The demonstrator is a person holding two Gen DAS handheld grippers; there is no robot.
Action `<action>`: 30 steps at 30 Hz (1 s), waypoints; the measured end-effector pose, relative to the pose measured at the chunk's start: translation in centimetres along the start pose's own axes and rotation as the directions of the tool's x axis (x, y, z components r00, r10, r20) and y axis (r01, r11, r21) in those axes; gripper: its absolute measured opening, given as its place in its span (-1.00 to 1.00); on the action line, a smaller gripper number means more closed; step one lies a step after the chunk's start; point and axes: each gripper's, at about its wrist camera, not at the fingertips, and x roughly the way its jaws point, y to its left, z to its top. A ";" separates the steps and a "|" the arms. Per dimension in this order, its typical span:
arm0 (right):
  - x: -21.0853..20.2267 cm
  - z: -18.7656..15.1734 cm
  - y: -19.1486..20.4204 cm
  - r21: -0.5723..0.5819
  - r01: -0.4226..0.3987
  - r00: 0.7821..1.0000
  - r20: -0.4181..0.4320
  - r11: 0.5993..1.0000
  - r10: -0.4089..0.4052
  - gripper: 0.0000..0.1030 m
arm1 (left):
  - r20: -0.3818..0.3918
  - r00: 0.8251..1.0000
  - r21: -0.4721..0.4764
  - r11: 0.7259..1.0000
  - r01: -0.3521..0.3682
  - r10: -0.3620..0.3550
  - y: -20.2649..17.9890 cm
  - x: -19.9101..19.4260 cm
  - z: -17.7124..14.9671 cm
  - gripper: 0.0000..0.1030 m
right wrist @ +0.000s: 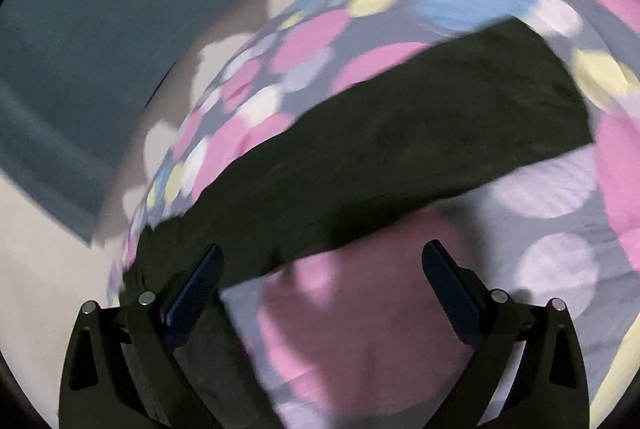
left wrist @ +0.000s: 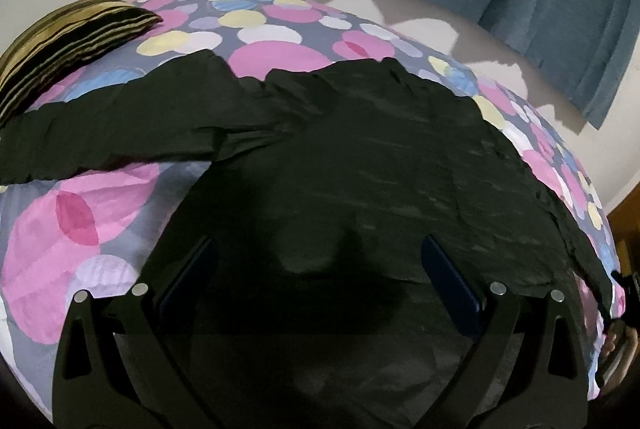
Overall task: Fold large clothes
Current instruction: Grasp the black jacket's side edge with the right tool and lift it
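Spotted bedsheet (left wrist: 80,221) carries the black garment (left wrist: 360,165), spread flat, one sleeve (right wrist: 420,133) stretched out. Left claw (left wrist: 316,269) hovers wide over the body, right claw (right wrist: 320,277) wide by the sleeve: best pinch the sleeve's edge cleanly, one layer only.

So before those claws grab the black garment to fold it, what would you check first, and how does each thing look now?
1. Left claw open: ok.
2. Right claw open: ok.
3. Black garment spread on the bedsheet: ok, though wrinkled.
4. Sleeve laid out straight: ok.
5. Striped pillow off the garment: cannot tell, their edges meet.
6. Right view sharp enough to aim: not ok, blurred.
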 end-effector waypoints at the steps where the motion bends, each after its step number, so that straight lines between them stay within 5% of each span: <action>1: 0.0 0.5 -1.2 0.036 0.003 1.000 0.015 0.999 -0.004 0.91 | -0.002 1.000 -0.003 1.000 -0.004 0.004 0.2 0.1 0.0 0.96; 12: -0.1 4.0 -7.0 0.264 -0.013 0.984 0.174 0.965 -0.034 0.81 | -0.010 1.000 -0.003 1.000 -0.013 0.013 0.5 1.0 -0.1 0.96; 16: 0.2 4.5 -7.6 0.277 0.036 0.979 0.181 0.960 -0.089 0.25 | 0.002 1.000 0.007 1.000 -0.007 0.007 0.2 0.8 -0.2 0.96; 20: 0.1 4.8 -8.3 0.299 0.052 0.975 0.190 0.953 -0.113 -0.05 | -0.002 1.000 0.014 1.000 0.000 0.000 0.2 0.9 -0.2 0.96; 24: 0.9 5.2 -8.8 0.310 0.018 0.984 0.165 0.951 -0.073 -0.71 | -0.009 1.000 0.013 1.000 -0.005 0.005 0.1 1.2 -0.3 0.96; 30: 0.1 5.3 -5.4 0.218 0.000 0.975 0.217 0.976 -0.048 -0.84 | -0.011 1.000 0.020 1.000 -0.002 0.002 0.0 1.2 -0.4 0.96</action>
